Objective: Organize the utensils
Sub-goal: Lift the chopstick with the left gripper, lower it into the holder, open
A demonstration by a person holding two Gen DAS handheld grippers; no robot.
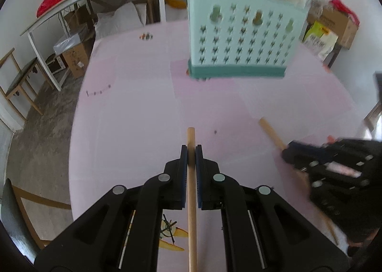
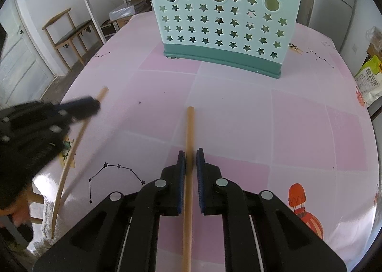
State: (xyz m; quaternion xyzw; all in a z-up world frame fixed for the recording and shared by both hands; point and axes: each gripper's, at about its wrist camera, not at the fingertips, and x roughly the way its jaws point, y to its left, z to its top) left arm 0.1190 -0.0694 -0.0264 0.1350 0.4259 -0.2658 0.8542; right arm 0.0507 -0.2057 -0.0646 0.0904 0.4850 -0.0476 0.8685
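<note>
The utensil holder (image 2: 224, 16) is pale mint above a darker teal base, its wall pierced with rows of star cut-outs and three gourd-shaped holes. The tablecloth (image 2: 262, 109) is checked in pink and paler pink — printed with black constellation lines and an orange-red hot-air balloon. Both wooden sticks (image 2: 188, 152) are light tan; the grippers (image 1: 191, 150) are black with blue pads.

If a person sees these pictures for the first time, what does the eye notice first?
First, the tall mint-green plastic utensil holder with star-shaped holes, standing upright at the far side of the pink checked tablecloth. Next, the two long wooden sticks: the left gripper is shut on one wooden stick, and the right gripper is shut on the other wooden stick, both pointing toward the holder.
</note>
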